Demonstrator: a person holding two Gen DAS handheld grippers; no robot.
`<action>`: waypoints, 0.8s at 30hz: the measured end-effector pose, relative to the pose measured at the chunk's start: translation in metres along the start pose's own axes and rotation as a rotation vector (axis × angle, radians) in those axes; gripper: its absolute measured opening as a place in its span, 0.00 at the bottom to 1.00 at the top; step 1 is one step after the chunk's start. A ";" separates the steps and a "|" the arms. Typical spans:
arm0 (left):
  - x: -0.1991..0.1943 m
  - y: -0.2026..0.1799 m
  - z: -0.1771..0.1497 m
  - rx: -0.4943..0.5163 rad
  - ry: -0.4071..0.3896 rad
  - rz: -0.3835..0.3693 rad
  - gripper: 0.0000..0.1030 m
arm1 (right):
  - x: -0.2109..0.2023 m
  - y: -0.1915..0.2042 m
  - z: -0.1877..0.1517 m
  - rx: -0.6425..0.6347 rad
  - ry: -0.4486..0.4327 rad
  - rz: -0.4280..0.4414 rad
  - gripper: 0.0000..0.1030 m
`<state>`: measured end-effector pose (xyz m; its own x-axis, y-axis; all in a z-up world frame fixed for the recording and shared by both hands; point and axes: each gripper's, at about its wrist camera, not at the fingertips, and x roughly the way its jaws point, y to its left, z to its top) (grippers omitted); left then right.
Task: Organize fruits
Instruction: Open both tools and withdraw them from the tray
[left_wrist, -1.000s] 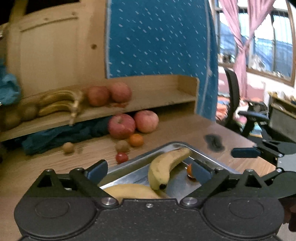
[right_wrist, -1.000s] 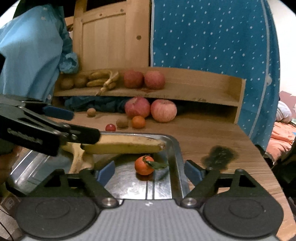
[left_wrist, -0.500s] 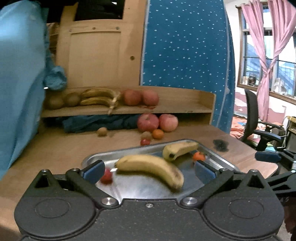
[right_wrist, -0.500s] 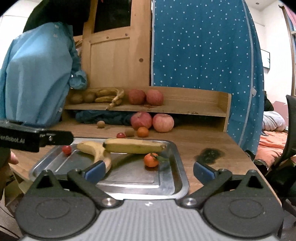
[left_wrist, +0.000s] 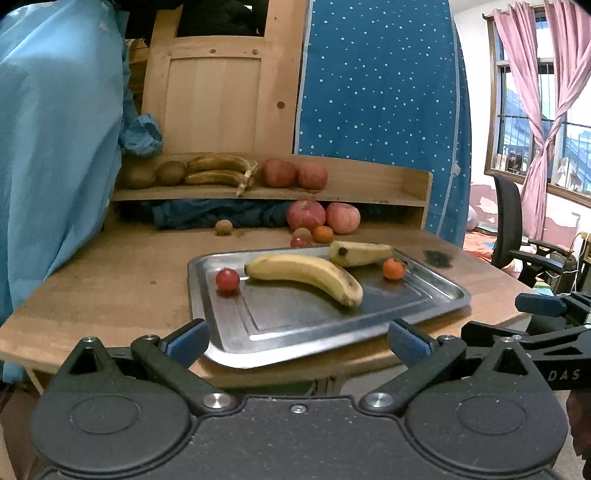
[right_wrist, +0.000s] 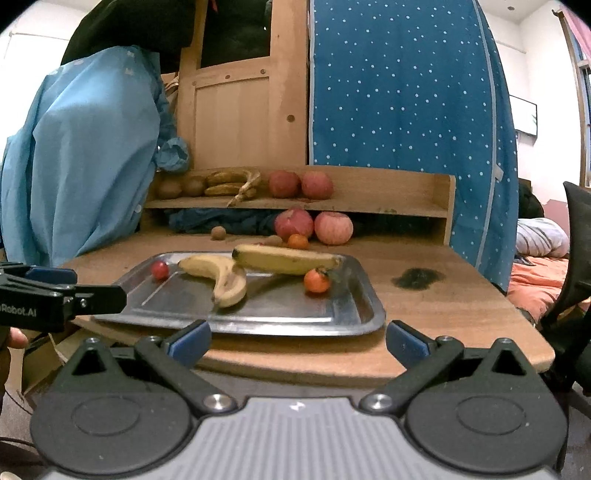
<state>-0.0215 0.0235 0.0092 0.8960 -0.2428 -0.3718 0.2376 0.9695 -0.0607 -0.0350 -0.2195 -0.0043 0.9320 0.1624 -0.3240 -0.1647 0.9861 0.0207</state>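
A steel tray (left_wrist: 280, 325) (right_wrist: 343, 314) lies at the desk's front edge. On it are two yellow bananas (left_wrist: 306, 273) (right_wrist: 221, 277), a cherry tomato (left_wrist: 227, 280) (right_wrist: 159, 269) and a small orange (left_wrist: 393, 268) (right_wrist: 317, 280). My left gripper (left_wrist: 295, 341) is open and empty, held in front of the tray. My right gripper (right_wrist: 297, 341) is open and empty, also short of the desk edge. Two apples (left_wrist: 323, 218) (right_wrist: 314, 225), a small orange and small brown fruits lie behind the tray.
A wooden shelf (left_wrist: 369, 195) at the back holds kiwis, brown bananas (left_wrist: 221, 171) and two apples. A blue cloth (left_wrist: 207, 216) lies under it. A blue garment (left_wrist: 55, 166) hangs at left. An office chair (left_wrist: 517, 229) stands at right.
Both grippers have pulled back from over the tray to in front of the desk edge. The fruit on the tray is now all in view.
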 end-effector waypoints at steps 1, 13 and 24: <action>-0.002 -0.001 -0.003 -0.001 0.002 0.002 0.99 | -0.002 0.000 -0.003 0.002 0.000 0.000 1.00; -0.006 -0.003 -0.009 -0.012 0.030 0.057 0.99 | -0.012 0.004 -0.013 0.004 0.001 -0.006 1.00; 0.001 -0.004 -0.009 -0.020 0.057 0.066 0.99 | -0.005 0.005 -0.011 0.005 0.020 0.008 1.00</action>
<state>-0.0246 0.0193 0.0011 0.8867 -0.1767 -0.4272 0.1709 0.9839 -0.0524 -0.0441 -0.2160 -0.0133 0.9242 0.1693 -0.3423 -0.1700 0.9850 0.0283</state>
